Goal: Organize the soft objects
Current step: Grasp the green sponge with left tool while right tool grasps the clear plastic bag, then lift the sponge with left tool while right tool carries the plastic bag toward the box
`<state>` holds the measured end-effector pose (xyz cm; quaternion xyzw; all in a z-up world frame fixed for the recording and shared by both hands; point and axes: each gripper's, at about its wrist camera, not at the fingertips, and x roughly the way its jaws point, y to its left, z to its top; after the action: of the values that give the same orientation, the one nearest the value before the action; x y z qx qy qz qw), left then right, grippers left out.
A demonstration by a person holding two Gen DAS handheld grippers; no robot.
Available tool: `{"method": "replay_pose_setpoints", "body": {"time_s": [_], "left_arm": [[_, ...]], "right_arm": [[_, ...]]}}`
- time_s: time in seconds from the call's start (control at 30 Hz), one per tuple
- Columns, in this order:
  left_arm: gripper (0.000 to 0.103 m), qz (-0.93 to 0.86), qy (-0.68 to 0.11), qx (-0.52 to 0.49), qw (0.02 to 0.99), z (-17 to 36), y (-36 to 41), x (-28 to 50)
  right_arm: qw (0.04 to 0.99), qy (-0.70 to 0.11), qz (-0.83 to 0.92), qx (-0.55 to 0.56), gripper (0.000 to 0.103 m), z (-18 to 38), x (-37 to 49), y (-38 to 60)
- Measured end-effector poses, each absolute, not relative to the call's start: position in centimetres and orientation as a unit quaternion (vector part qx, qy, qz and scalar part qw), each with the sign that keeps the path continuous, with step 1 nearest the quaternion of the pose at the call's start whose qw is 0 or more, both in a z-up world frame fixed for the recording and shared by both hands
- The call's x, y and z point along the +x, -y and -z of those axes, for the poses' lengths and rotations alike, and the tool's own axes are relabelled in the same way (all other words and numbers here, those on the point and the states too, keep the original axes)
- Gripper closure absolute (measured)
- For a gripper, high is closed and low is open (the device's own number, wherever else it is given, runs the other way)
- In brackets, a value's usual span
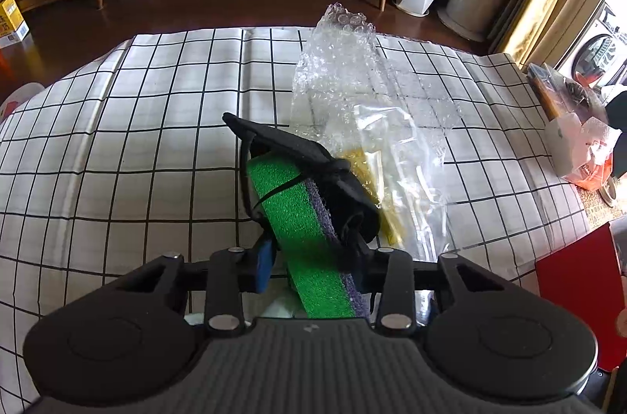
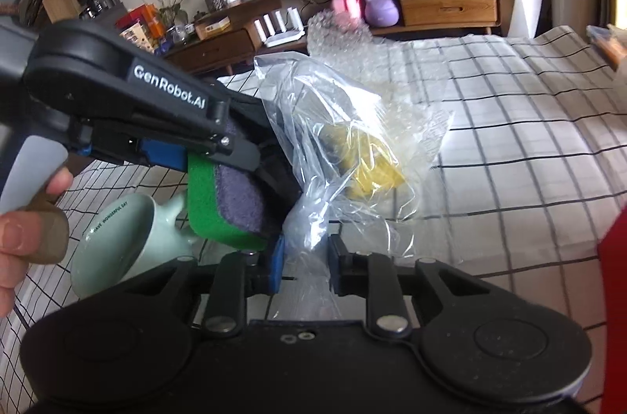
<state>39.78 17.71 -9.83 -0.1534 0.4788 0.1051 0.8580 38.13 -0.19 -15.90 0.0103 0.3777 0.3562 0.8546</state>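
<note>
Sponge (image 1: pixel 301 214) is waiting clamped in the left gripper (image 1: pixel 313 257), outside the plastic bag (image 2: pixel 333 155). Right gripper (image 2: pixel 305 269) is pinching the bag's edge; bagging looks unfinished.

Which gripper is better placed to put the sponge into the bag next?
Left: the left gripper already clamps the green sponge beside the plastic bag, whose edge the right gripper pinches.

Left gripper's (image 1: pixel 309 257) right finger hidden behind black fabric (image 1: pixel 313 155) and green-purple sponge (image 1: pixel 301 214); pad contact there unreadable. Yellow item (image 2: pixel 372 171) inside clear plastic bag (image 2: pixel 333 140) blurred by film, identity unclear. Mint mug (image 2: pixel 117 249) at lower left partly covered by sponge (image 2: pixel 227 206) and gripper body. Red object (image 2: pixel 615 296) cut off at right edge. Shelf clutter at top too small to identify.
</note>
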Motion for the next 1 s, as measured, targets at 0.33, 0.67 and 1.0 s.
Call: {"method": "replay_pose_setpoints", "body": {"time_s": [0.33, 0.67, 1.0], "left_arm": [[0.074, -0.101, -0.463, -0.164, 0.866, 7.2, -17.0, 37.6], [0.074, -0.065, -0.455, -0.177, 0.870, 4.0, -15.0, 34.9], [0.074, -0.010, -0.514, -0.115, 0.850, 6.5, -8.8, 31.1]], "right_arm": [[0.863, -0.359, -0.353, 0.028, 0.082, 13.2, 36.2, 3.7], [0.864, -0.347, -0.363, 0.029, 0.082, 9.7, 33.7, 8.0], [0.872, -0.343, -0.349, 0.014, 0.081, 7.6, 30.6, 13.2]]}}
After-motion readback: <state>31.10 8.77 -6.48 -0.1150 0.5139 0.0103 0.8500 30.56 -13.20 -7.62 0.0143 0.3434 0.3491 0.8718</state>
